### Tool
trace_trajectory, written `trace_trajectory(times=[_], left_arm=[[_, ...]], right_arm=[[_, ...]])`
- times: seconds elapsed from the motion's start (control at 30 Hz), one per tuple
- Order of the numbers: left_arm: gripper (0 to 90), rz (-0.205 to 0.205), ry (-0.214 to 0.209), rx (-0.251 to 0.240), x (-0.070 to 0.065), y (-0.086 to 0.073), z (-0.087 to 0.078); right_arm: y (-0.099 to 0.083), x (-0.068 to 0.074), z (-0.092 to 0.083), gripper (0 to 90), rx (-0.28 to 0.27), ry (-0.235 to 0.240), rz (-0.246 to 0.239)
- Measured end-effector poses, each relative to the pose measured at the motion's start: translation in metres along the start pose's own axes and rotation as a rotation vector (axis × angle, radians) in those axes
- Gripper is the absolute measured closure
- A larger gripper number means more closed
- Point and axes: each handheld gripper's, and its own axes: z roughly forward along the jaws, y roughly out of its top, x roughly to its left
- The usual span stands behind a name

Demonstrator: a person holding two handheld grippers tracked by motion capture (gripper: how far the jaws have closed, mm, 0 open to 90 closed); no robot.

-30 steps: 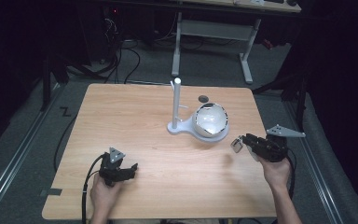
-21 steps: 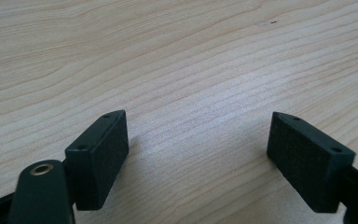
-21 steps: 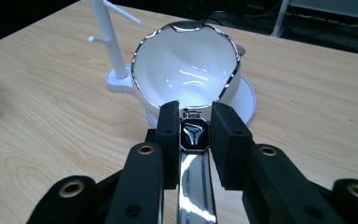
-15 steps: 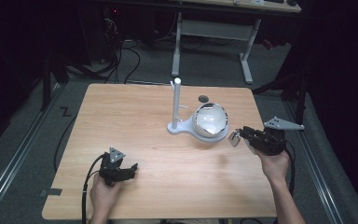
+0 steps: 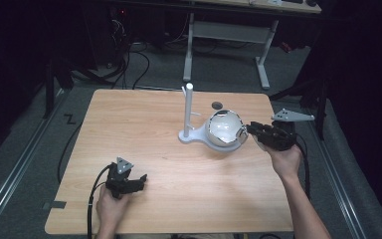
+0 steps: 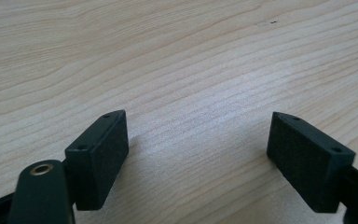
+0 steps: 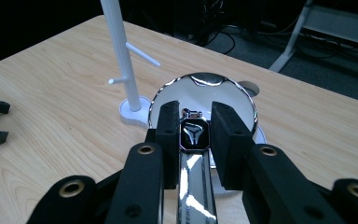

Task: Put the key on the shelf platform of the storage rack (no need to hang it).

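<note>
Wristwatch (image 7: 194, 135), dark-faced with a shiny metal band, clamped between the right gripper (image 7: 193, 135) jaws, face upward, band running back down between the jaws. Directly ahead of the jaw tips: shiny white bowl (image 7: 204, 95), watch at its near rim. Left of the bowl, touching it: white stand (image 7: 121, 56) with thin side pegs on a round base.

High view: right gripper (image 5: 252, 130) tips at the bowl (image 5: 225, 129) edge, watch too small to make out there; gripper view supplies it. Stand (image 5: 189, 107) just beyond the bowl, away from the gripper.

Left gripper (image 6: 198, 149) jaws spread wide, nothing between them, bare table (image 6: 177, 60) wood ahead. High view: left gripper (image 5: 134, 183) low near the front table (image 5: 144, 129) edge, well apart from bowl and stand, open wood ahead and to both sides.

Right gripper close to the right table edge; little room outward.
</note>
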Motion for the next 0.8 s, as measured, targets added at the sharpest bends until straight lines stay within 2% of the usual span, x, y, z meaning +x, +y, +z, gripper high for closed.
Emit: trace_trajectory(times=[0.4,0.8], left_arm=[[20.9,0.001,0.0,0.001,0.0,0.0,0.0],[20.9,0.002,-0.001,0.002,0.0,0.0,0.0]], right_arm=[[0.015,-0.003,0.024,74.4,0.022,-0.007,-0.005],[0.015,-0.017,0.049,74.3,0.067,-0.024,0.047]])
